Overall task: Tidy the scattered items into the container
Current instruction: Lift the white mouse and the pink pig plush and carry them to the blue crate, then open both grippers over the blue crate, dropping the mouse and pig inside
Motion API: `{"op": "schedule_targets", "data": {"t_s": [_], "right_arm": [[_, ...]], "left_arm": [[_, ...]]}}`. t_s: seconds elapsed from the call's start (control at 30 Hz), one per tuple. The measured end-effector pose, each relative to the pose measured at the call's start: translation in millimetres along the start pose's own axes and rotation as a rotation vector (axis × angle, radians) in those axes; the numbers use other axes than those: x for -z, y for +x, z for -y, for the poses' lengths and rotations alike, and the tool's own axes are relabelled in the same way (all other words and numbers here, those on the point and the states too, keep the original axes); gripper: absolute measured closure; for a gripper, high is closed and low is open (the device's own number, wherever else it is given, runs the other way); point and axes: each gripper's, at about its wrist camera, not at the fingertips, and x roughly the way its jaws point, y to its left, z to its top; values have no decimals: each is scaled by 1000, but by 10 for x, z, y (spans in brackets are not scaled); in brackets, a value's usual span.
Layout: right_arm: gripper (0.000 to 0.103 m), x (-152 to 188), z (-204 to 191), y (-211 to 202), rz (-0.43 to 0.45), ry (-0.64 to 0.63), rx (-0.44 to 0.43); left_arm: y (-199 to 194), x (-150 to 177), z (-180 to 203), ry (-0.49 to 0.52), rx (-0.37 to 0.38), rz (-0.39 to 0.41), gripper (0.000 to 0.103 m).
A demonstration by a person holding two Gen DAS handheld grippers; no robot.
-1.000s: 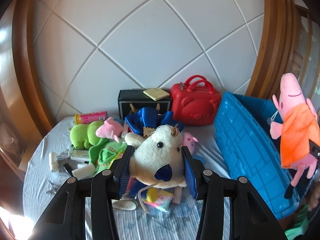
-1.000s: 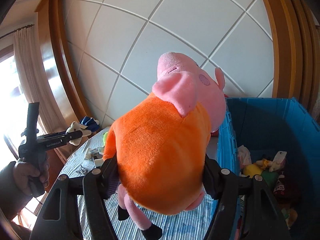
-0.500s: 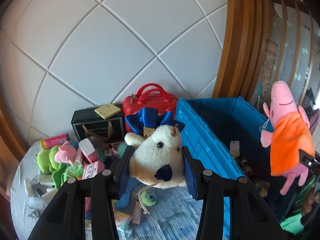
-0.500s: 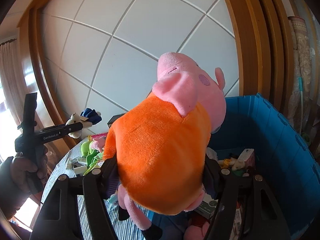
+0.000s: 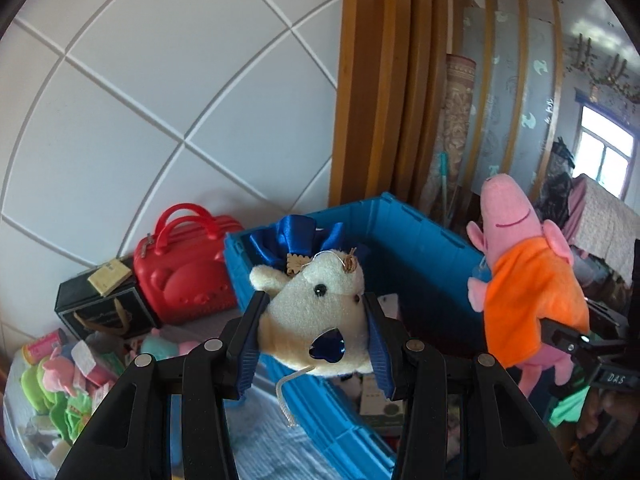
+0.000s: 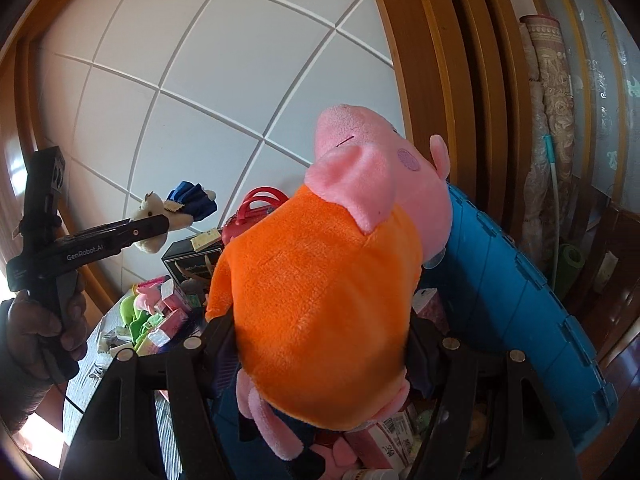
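My left gripper (image 5: 314,340) is shut on a cream plush bear (image 5: 320,316) with a blue bow, held in the air over the near wall of the blue crate (image 5: 404,232). My right gripper (image 6: 320,344) is shut on a pink pig plush in an orange dress (image 6: 328,280), held above the blue crate (image 6: 512,292). The pig also shows in the left wrist view (image 5: 528,284), at the right over the crate. The left gripper with the bear shows in the right wrist view (image 6: 156,220), at the left.
A red toy suitcase (image 5: 184,272) and a black box (image 5: 100,308) stand against the white wall. Green and pink plush toys and small boxes (image 5: 68,376) lie scattered on the striped cloth at the left. Several items lie inside the crate (image 6: 392,436).
Both grippers have swung right toward the crate with their plush toys. The bear now hangs over the crate's near wall and the pig is above the crate's inside.
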Motion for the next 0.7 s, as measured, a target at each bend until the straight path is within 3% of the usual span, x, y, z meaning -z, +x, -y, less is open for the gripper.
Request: {"op": "schedule_targets", "data": {"t_s": [0.23, 0.7], "right_arm": [[36, -172, 174, 135, -9, -5, 34], [36, -665, 412, 688, -59, -43, 46]], "left_arm": [[241, -144, 485, 57, 76, -9, 58], [585, -217, 712, 59, 108, -40, 58]]}}
